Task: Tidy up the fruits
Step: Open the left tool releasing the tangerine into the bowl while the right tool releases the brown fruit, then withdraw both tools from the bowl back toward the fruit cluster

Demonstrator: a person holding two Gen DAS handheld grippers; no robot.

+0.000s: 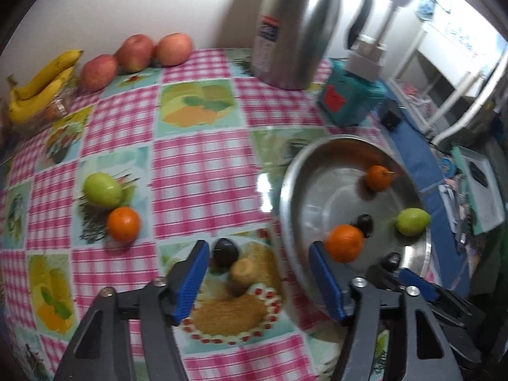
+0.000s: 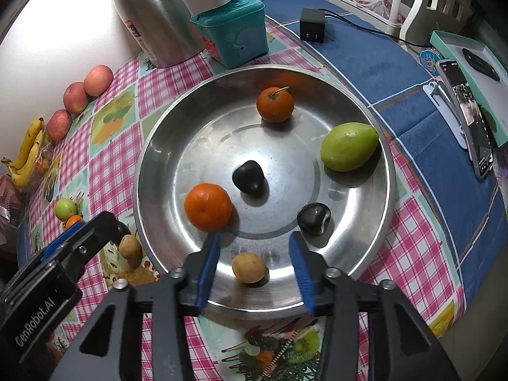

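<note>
Right wrist view: a small brown fruit (image 2: 249, 267) lies in the steel bowl (image 2: 152, 158) at its six o'clock edge, between the released right gripper (image 2: 254, 270) jaws, untouched. Left gripper (image 1: 258, 281) is released, over tablecloth (image 1: 197, 165) fruit.

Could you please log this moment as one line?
left gripper open | right gripper open above small potato | steel bowl holds six fruits

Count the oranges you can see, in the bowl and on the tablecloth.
3. Two lie in the metal bowl: one orange at the far side, one near the left rim. The third sits on the tablecloth beside a green fruit.
</note>
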